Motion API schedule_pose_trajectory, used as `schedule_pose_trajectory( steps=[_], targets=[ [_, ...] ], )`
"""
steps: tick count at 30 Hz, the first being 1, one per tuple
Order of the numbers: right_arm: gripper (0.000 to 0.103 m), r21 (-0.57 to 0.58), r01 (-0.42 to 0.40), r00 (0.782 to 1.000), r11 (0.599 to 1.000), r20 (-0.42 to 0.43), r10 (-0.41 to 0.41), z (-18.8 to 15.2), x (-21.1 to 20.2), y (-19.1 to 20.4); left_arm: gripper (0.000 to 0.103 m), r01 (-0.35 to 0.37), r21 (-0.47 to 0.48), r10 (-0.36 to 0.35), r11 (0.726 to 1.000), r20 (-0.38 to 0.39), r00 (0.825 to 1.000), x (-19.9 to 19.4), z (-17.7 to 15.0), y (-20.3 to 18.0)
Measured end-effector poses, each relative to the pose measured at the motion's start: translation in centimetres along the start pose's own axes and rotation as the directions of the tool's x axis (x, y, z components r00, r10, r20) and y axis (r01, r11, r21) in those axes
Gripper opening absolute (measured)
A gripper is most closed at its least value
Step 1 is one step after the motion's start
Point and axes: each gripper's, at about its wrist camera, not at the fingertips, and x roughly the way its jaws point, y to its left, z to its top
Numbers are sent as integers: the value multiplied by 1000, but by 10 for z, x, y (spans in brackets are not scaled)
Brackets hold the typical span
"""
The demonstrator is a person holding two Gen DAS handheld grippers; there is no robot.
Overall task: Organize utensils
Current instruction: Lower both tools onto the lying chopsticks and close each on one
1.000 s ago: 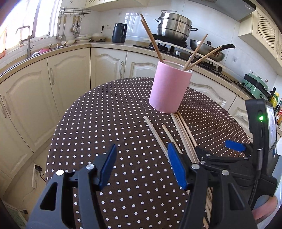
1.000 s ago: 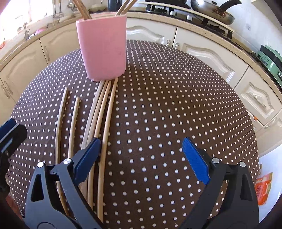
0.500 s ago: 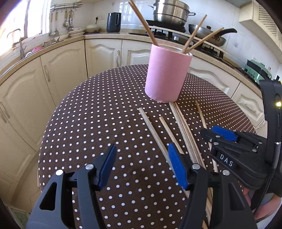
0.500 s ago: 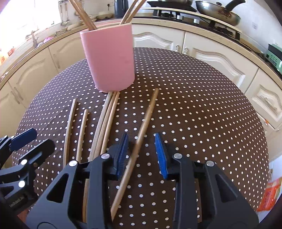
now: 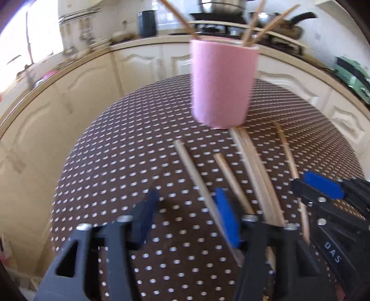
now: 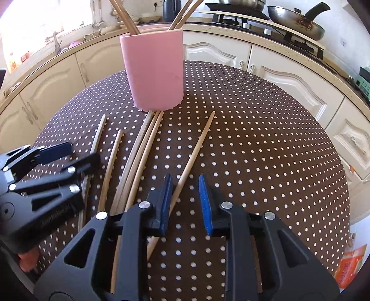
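Observation:
A pink cup (image 5: 222, 85) (image 6: 157, 71) with several chopsticks in it stands on the dotted brown table (image 6: 254, 139). In front of it lie loose chopsticks: two single ones, a tight bundle (image 6: 143, 148), and one apart on the right (image 6: 196, 148). My right gripper (image 6: 185, 202) is closing around that chopstick. It lies against the left pad and a gap still shows on the other side. My left gripper (image 5: 186, 216) is closing over the leftmost chopstick (image 5: 192, 169), which runs beside its right pad with the jaws still wide apart. This view is blurred.
The table edge curves close on the left and right. Cream cabinets and a counter ring the room, with a stove and pan (image 6: 298, 16) at the back right and a sink by the window at the left. An orange packet (image 6: 349, 261) lies on the floor.
The right jaws went from wide to narrow and drew one chopstick out of the bundle to the right. The left gripper moved toward the cup and its jaws narrowed over the leftmost chopstick.

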Motion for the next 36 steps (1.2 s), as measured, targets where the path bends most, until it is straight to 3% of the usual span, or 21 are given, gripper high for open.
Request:
schedule_pose_trajectory(
  steps=[2,5,10,13,16,19,21,22,24,25,27,29,31,32,34,35,36],
  targets=[
    [20,-14,-8,1000,1000,-2,8,-2,-2,-2,14,-4,19,4,1000,4,1000,-1,0,-2],
    [12,-29,-25,1000,999,-9,24,-4,-4,-4,8,18,24,-18,1000,5,1000,-3,-1,0],
    [12,-81,-81,996,993,-50,77,-13,-15,-8,7,99,115,-100,988,7,995,-13,-13,4],
    [12,-145,-83,994,986,-76,73,-21,-22,-6,7,51,162,-56,985,27,998,-18,-22,4],
    [12,-177,-74,994,981,-93,58,-26,-27,-4,7,54,142,-58,988,23,998,-22,-27,9],
    [12,-180,18,997,983,-68,-30,-27,-30,0,13,35,99,-37,994,21,999,-21,-26,17],
    [12,-160,35,996,986,-77,-48,-25,-27,-2,31,-14,76,12,997,22,1000,-19,-25,22],
    [14,-147,41,995,988,-85,-54,-25,-24,-3,32,-21,69,20,997,20,1000,-20,-25,22],
    [37,-138,83,993,987,-69,-94,-21,-22,-4,33,-15,63,14,998,18,1000,-20,-25,25],
    [63,-136,118,991,984,-54,-126,-20,-21,-5,33,-12,60,11,998,19,1000,-20,-25,26],
    [64,-115,110,992,987,-48,-116,-18,-18,-9,33,-5,49,4,999,18,1000,-20,-25,27],
    [41,-81,34,998,996,-54,-38,-18,-15,-12,33,-8,23,7,1000,21,1000,-18,-23,30],
    [33,-76,34,998,997,-52,-38,-17,-14,-10,33,-59,5,59,998,30,998,-17,-23,35],
    [27,-75,29,998,997,-51,-33,-17,-14,-9,29,-65,4,65,998,31,997,-18,-23,36],
    [17,-44,-7,999,999,-53,5,-16,-13,-11,11,-64,7,64,998,31,997,-18,-23,36],
    [8,-19,-4,999,1000,-50,3,-17,-14,-13,7,-68,7,68,998,31,997,-18,-23,36],
    [8,18,3,999,1000,-47,-3,-17,-14,-16,7,-86,3,85,996,33,996,-19,-23,37]
  ],
)
